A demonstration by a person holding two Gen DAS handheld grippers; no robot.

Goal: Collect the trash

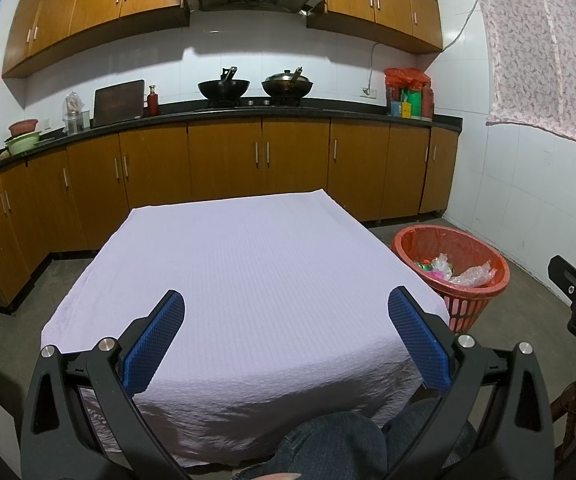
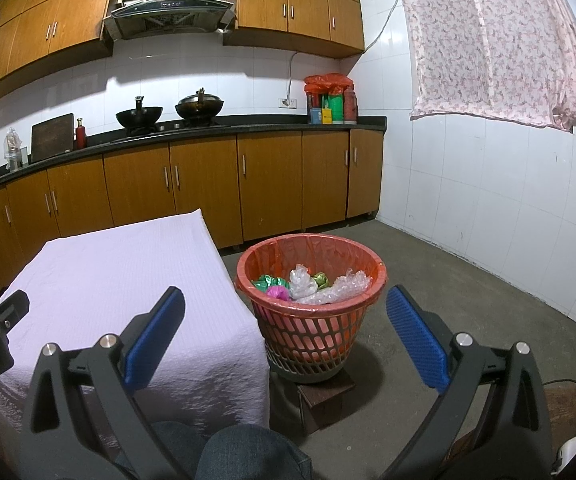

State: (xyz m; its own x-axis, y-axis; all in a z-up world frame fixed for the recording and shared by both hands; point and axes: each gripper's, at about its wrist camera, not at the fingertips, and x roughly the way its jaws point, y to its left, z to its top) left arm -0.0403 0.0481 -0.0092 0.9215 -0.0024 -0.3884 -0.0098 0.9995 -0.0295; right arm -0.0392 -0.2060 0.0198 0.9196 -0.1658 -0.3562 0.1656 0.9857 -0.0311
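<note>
A red trash basket (image 2: 311, 312) with a red liner stands on the floor right of the table; it also shows in the left wrist view (image 1: 453, 276). Inside lie clear plastic wrap (image 2: 329, 286) and green and pink foil wrappers (image 2: 274, 286). The table under a pale lilac cloth (image 1: 248, 280) has nothing on it, also in the right wrist view (image 2: 120, 280). My left gripper (image 1: 286, 320) is open and empty over the table's near edge. My right gripper (image 2: 286, 320) is open and empty, in front of the basket.
The basket rests on a dark block (image 2: 323, 396) on the concrete floor. Wooden cabinets and a black counter (image 1: 248, 112) with two woks run along the back wall. A white tiled wall with a floral curtain (image 2: 499, 44) is on the right. My knee (image 2: 248, 452) is at the bottom.
</note>
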